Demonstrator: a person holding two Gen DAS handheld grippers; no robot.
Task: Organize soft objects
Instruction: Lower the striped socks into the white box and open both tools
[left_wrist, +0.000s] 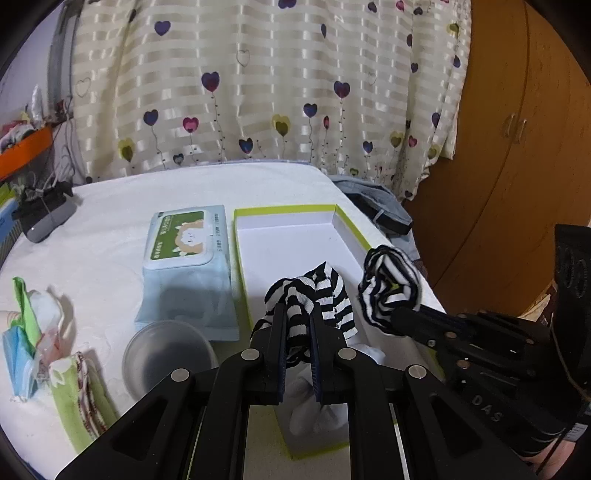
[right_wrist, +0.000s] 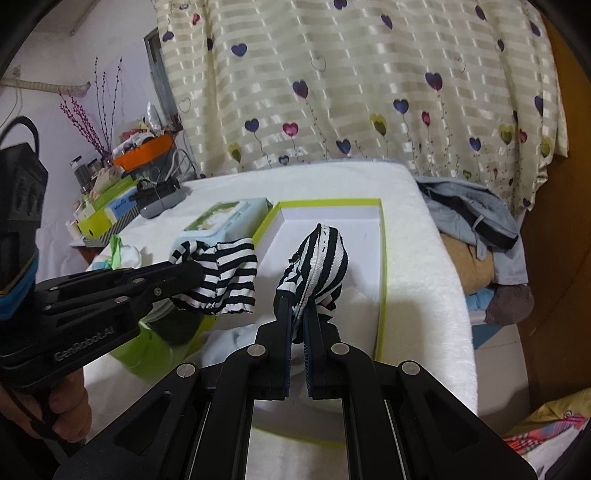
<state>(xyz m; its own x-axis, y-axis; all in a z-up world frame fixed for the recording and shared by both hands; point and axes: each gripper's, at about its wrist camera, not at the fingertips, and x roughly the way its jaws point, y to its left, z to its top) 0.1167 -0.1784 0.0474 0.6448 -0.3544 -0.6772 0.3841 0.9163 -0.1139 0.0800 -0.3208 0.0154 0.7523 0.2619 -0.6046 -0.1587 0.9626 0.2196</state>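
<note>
a: sock (left_wrist: 306, 295) direction?
b: striped end up, white toe down, above the box (left_wrist: 295, 236). left gripper (left_wrist: 295, 328) pinches it.
a: right gripper (right_wrist: 297, 317)?
b: clamped on second sock (right_wrist: 317, 266), similarly upright.

1. Left gripper (left_wrist: 298, 314): matte black, two flat parallel fingers (left_wrist: 279, 332) with dark blue ribbed pads on their inner faces.
2. Behind the fingers, black linkage arms spread outward, joined by round silver pins (left_wrist: 250, 355); triangular cut-outs pierce the arms.
3. Right gripper (right_wrist: 298, 314): the same black build, blue-lined fingers (right_wrist: 284, 325) and silver pins (right_wrist: 256, 349).
4. Seen from the right wrist view, the left gripper's side bears white lettering "GenRobot.AI" (right_wrist: 83, 347); small silver screws dot its side.
5. Seen from the left wrist view, the right gripper's body shows embossed letters "DAS" (left_wrist: 487, 408).
6. A hand (right_wrist: 66, 406) shows below the lettering, with a black cable beside it.
</note>
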